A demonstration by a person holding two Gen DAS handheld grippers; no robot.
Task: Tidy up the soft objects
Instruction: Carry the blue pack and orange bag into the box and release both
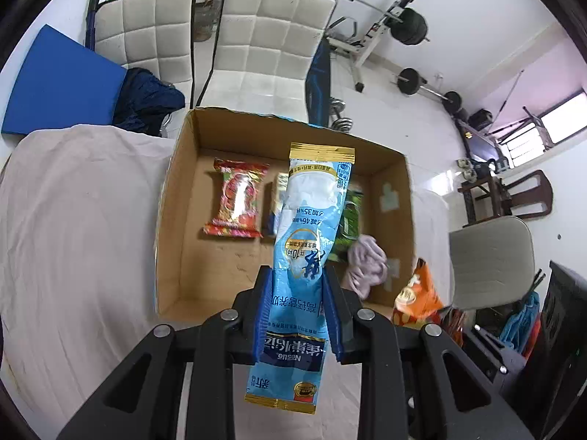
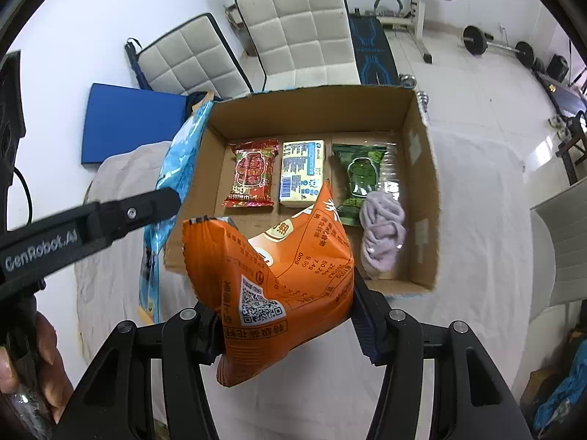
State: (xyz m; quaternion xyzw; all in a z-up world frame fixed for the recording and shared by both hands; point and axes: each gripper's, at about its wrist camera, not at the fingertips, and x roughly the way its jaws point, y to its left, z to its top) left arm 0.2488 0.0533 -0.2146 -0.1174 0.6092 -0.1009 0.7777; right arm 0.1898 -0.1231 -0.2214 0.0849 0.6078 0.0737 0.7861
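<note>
My left gripper is shut on a long light-blue sachet pack and holds it above the near edge of an open cardboard box. My right gripper is shut on an orange snack bag, held above the box's near edge. The blue pack and the left gripper's finger show at the left of the right wrist view. In the box lie a red packet, a white-and-blue packet, a green packet and a bundle of lilac cloth.
The box stands on a table covered with a pale cloth. Two white padded chairs stand behind it. A blue mat, dark blue fabric, weights and a bench lie beyond. A grey chair is on the right.
</note>
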